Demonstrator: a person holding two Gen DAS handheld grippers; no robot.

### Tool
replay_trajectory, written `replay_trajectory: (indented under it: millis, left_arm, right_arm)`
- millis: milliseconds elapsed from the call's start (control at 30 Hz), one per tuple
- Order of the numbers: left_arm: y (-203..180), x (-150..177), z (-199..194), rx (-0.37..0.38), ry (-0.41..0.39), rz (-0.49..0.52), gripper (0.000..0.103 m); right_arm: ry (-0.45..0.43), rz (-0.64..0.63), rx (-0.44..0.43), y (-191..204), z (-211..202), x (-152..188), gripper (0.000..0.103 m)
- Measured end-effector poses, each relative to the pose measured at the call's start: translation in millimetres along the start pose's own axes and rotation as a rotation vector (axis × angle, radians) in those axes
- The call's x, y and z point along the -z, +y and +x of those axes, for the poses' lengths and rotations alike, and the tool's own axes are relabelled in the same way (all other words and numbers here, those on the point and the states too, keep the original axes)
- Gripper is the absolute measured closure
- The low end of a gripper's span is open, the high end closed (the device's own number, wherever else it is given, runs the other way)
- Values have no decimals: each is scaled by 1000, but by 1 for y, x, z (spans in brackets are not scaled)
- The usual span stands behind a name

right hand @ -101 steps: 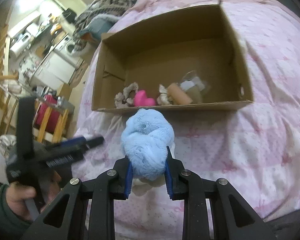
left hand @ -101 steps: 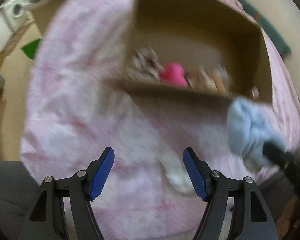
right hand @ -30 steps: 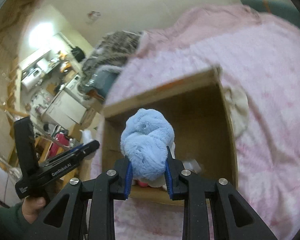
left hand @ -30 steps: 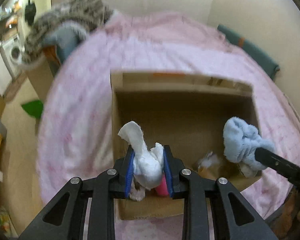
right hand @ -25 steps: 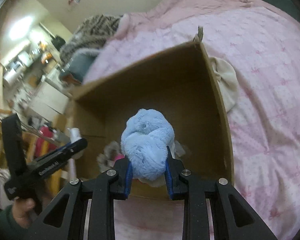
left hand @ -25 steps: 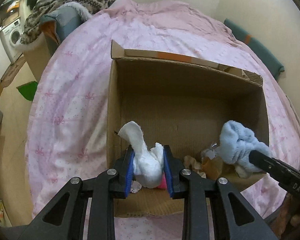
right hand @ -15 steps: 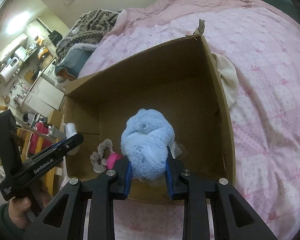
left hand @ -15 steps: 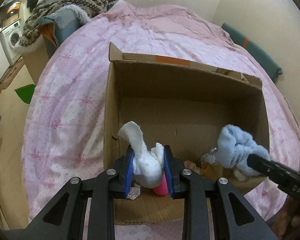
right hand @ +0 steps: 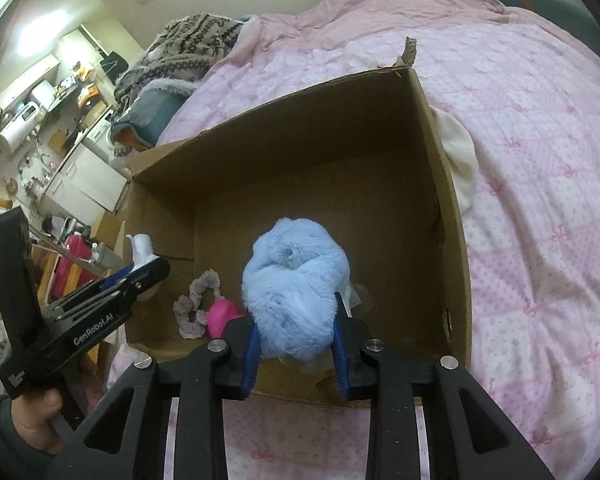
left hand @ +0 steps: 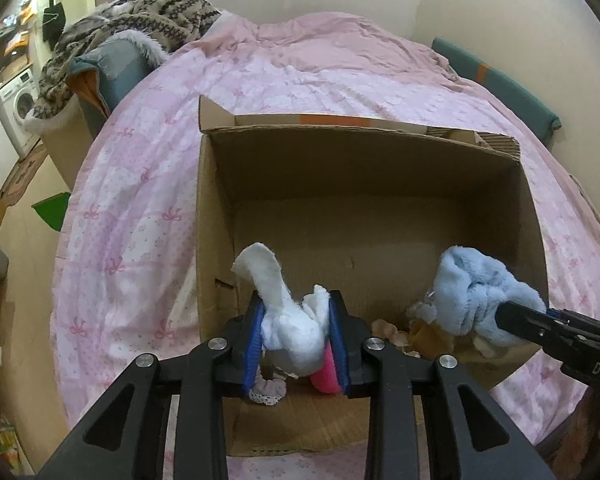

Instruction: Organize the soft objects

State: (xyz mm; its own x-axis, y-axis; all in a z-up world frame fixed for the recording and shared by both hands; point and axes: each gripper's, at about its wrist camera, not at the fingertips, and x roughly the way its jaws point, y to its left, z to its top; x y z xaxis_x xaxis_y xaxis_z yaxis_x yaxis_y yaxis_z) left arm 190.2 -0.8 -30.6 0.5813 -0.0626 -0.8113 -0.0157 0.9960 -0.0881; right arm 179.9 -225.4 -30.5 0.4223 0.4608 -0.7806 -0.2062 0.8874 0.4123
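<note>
An open cardboard box (left hand: 360,168) (right hand: 300,152) sits on the pink bed. My left gripper (left hand: 296,332) is shut on a white soft cloth (left hand: 284,312) and holds it over the box's near left corner; it also shows in the right wrist view (right hand: 148,266). My right gripper (right hand: 294,312) is shut on a fluffy light-blue soft toy (right hand: 292,280) over the box's near right part; the toy also shows in the left wrist view (left hand: 468,292). A pink soft item (right hand: 220,316) and a beige scrunchie (right hand: 196,300) lie on the box floor.
The pink quilt (left hand: 140,184) surrounds the box. A cream cloth (right hand: 458,156) lies against the box's right outer wall. A patterned blanket heap (left hand: 140,12) lies at the far left. Crumpled items (left hand: 404,328) lie in the box's right corner.
Since 3.4 s ago the left gripper has closed on the white cloth. Both grippers rose from the quilt to above the box's near edge; in the last half second they barely moved.
</note>
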Motion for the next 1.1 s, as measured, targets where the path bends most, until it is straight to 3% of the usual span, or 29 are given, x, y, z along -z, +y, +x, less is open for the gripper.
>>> replay_trajectory:
  millis: [200,300,367,433,500,667,900,1000,1100]
  left_arm:
    - [-5,1,-2,11,1,15,67]
    - [-7,1,-9,13,-14,9,47]
    - [-7,1,-15,17,-34,6,43]
    - [-9,0,-20,12,-34,15,39]
    - [-9,-1,-27,5,-43,17,39]
    - [-8,-3,-56,-17,-83,5,39]
    - [-3,0,-97,-14,-141,-28,39]
    - [0,8,-113,-19,-150,-37,38]
    - [2,15,-127,-28,-165,-37,34]
  right_arm:
    - [-13,22,-24,-2,-3,-3,68]
    - [-41,24,-40,0,-9,-4,54]
    - [-66,26,-60,0,-15,-5,53]
    - [-88,22,-63,1,-21,-6,39]
    - [-121,21,-64,2,-30,-7,34]
    - [-166,-25,-30,15,-54,-10,34]
    - [-216,-60,4,32,-86,-2,23]
    - [-240,-84,30,39,-98,4,10]
    - [-264,-92,39,43,-110,12,7]
